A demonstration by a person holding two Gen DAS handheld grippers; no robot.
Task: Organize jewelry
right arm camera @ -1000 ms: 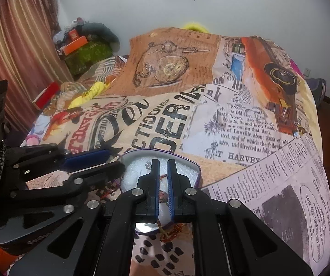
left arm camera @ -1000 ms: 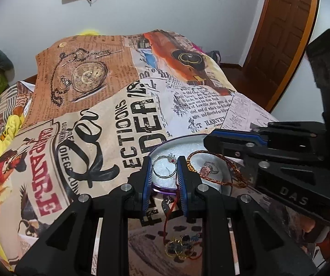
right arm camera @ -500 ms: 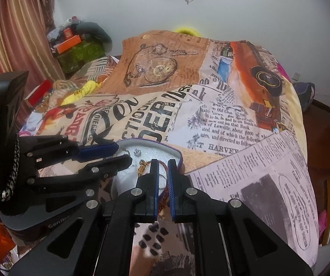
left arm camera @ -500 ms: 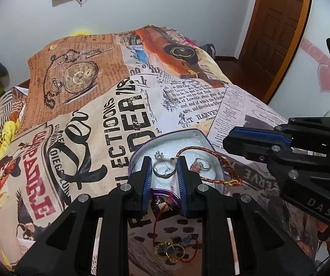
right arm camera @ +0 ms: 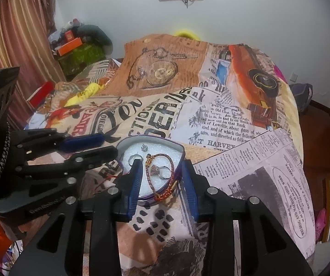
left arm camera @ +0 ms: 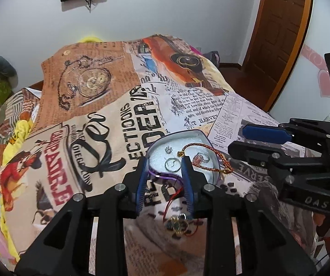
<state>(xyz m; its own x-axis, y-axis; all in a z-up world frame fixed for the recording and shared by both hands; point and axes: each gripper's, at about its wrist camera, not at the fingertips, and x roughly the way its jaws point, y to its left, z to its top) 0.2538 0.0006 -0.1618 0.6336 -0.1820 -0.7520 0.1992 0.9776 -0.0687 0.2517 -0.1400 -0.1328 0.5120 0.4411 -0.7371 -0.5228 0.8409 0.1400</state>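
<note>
I'm seeing both tools hovering over the bed, pointing down at the heart-shaped tin. Left tool jaws are opening, nothing pinched between them. Right tool jaws are opening too, gripping nothing. The tin is sitting on the printed bedspread, holding a red-gold cord bracelet, rings and a small stud. The bracelet's end is hanging over the tin's rim. A red-string charm piece is lying on the bedspread just in front of the tin.
</note>
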